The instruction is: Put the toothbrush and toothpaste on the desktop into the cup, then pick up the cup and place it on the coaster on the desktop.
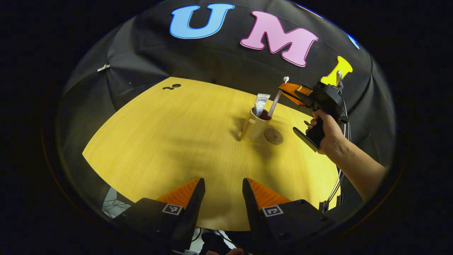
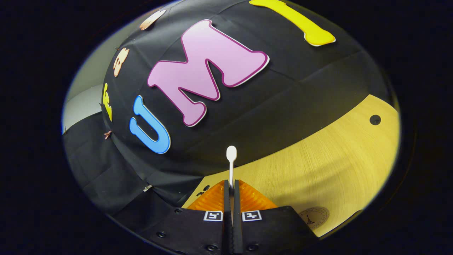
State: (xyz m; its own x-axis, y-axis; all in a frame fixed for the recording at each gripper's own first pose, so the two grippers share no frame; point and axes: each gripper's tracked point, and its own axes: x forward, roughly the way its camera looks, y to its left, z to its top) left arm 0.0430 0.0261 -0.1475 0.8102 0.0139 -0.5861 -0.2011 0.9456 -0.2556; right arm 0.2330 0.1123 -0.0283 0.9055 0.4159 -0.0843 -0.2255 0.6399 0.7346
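Cream and cylindrical, the cup (image 1: 255,125) beside the round coaster (image 1: 274,136) holds the toothpaste (image 1: 261,103) and the slim toothbrush (image 1: 276,99), clamped by the right gripper (image 1: 287,87), while the left gripper (image 1: 220,185) gapes.

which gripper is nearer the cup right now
Right. The right gripper is just above the cup, clamped on the toothbrush whose lower end sits in it. The left gripper hangs open well back over the table's near edge.

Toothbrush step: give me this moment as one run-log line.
right gripper: shut on toothbrush, its lower end in cup | toothpaste: in cup | left gripper: open, empty | coaster: bare, beside cup
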